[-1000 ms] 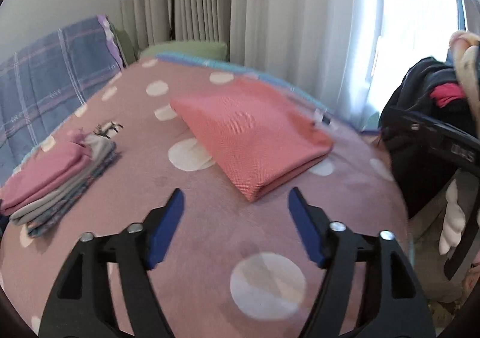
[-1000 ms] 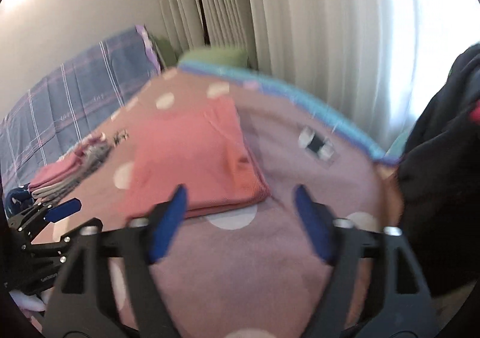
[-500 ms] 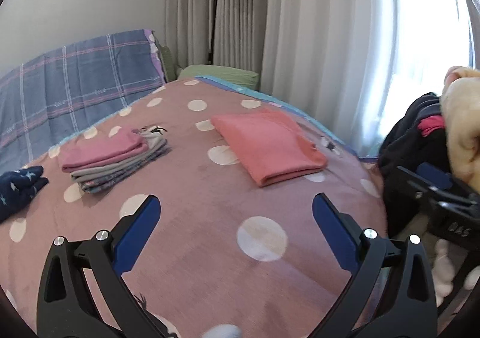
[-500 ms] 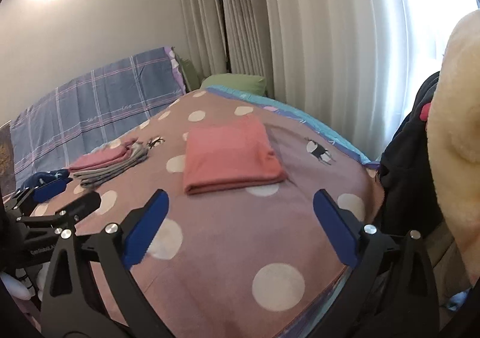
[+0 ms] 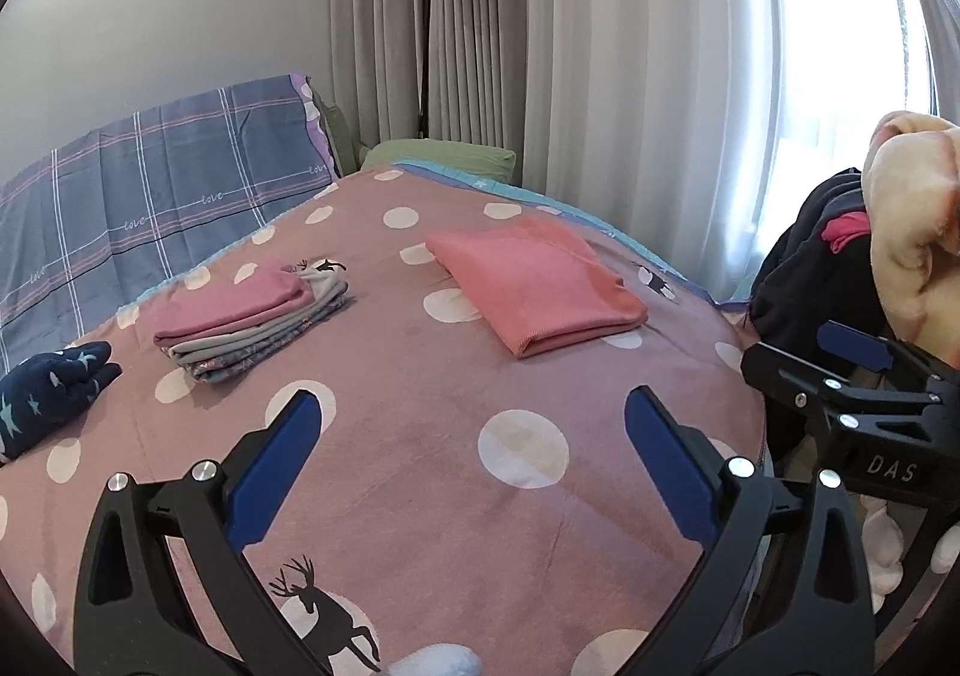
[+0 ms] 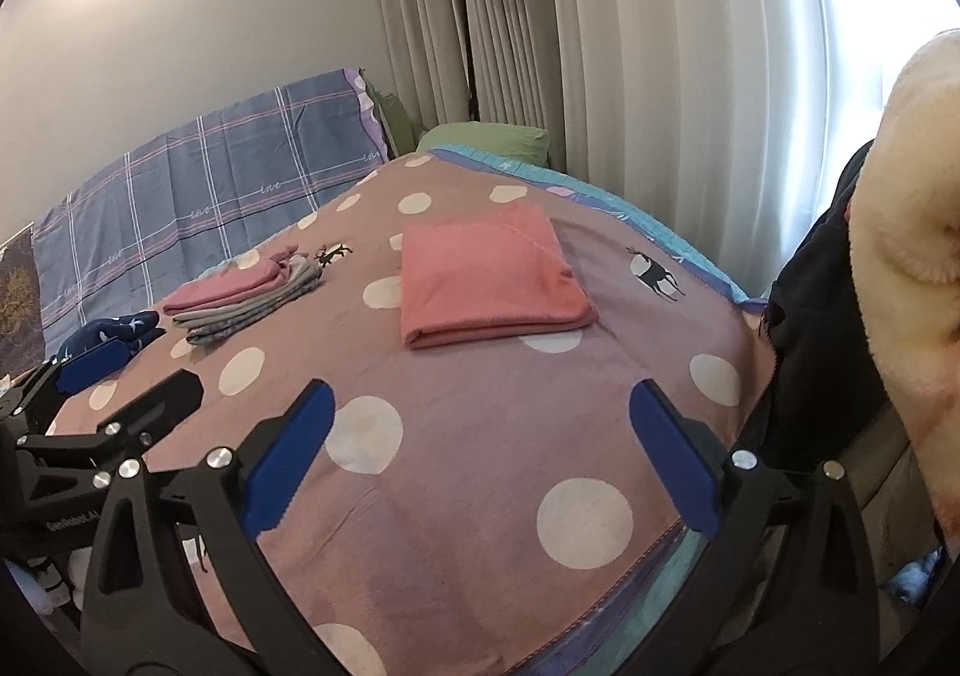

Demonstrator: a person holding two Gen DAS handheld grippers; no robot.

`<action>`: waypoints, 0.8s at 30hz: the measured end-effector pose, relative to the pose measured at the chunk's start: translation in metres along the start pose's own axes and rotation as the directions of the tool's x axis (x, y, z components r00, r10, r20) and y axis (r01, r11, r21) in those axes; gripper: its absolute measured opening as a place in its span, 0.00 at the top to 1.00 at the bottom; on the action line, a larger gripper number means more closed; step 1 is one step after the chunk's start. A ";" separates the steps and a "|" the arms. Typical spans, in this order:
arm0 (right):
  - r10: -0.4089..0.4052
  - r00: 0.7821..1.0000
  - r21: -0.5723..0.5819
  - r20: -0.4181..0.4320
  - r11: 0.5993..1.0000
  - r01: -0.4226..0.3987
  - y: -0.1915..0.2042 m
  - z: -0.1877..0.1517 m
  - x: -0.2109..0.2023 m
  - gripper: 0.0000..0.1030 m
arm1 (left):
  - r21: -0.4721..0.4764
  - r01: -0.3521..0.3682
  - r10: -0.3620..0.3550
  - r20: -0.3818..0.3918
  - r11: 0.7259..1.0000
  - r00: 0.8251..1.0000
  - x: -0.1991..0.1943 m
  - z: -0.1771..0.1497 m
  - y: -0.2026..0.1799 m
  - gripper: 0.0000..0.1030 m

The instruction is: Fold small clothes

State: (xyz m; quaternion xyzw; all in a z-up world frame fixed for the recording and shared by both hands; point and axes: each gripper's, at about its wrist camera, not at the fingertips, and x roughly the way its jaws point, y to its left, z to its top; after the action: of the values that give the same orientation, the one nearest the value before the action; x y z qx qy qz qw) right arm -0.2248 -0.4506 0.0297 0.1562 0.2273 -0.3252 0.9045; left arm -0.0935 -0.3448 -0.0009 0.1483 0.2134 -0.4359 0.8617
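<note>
A folded coral-pink cloth [image 5: 534, 283] lies flat on the mauve polka-dot bedspread [image 5: 456, 376], far from both grippers; it also shows in the right wrist view [image 6: 489, 280]. A stack of folded small clothes [image 5: 252, 316] with a pink piece on top lies to its left, also in the right wrist view [image 6: 243, 301]. A dark blue star-print garment [image 5: 51, 388] sits bunched at the far left. My left gripper [image 5: 471, 457] is open and empty above the bed's near part. My right gripper [image 6: 477, 451] is open and empty, also held back from the cloth.
A pile of dark clothes [image 5: 810, 268] and a cream fleece item [image 5: 912, 232] stand at the right off the bed. A plaid headboard cover [image 5: 162, 196], green pillow [image 5: 444, 157], floor lamp [image 5: 423, 16] and curtains [image 5: 600, 46] lie behind. The bed edge [image 6: 654, 556] is near the right gripper.
Both grippers have pulled back and up from the folded coral cloth, which now lies farther away. Both jaws have opened wider.
</note>
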 end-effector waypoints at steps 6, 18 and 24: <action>-0.012 1.000 0.000 -0.007 1.000 0.012 0.000 -0.001 0.001 0.03 | 0.005 -0.011 0.011 0.009 1.000 1.000 -0.001 -0.002 -0.002 0.01; -0.026 0.999 0.021 -0.036 0.999 0.027 -0.004 -0.002 0.008 0.03 | 0.018 0.001 -0.001 0.008 1.000 1.000 0.000 -0.006 -0.006 0.01; -0.032 0.998 0.021 -0.047 0.999 0.033 -0.004 -0.002 0.010 0.03 | 0.024 0.007 -0.008 0.003 1.000 1.000 0.001 -0.006 -0.007 0.01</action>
State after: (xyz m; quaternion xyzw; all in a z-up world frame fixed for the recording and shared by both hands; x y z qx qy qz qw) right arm -0.2215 -0.4582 0.0220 0.1697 0.2471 -0.3387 0.8919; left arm -0.1002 -0.3465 -0.0067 0.1571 0.2077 -0.4418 0.8585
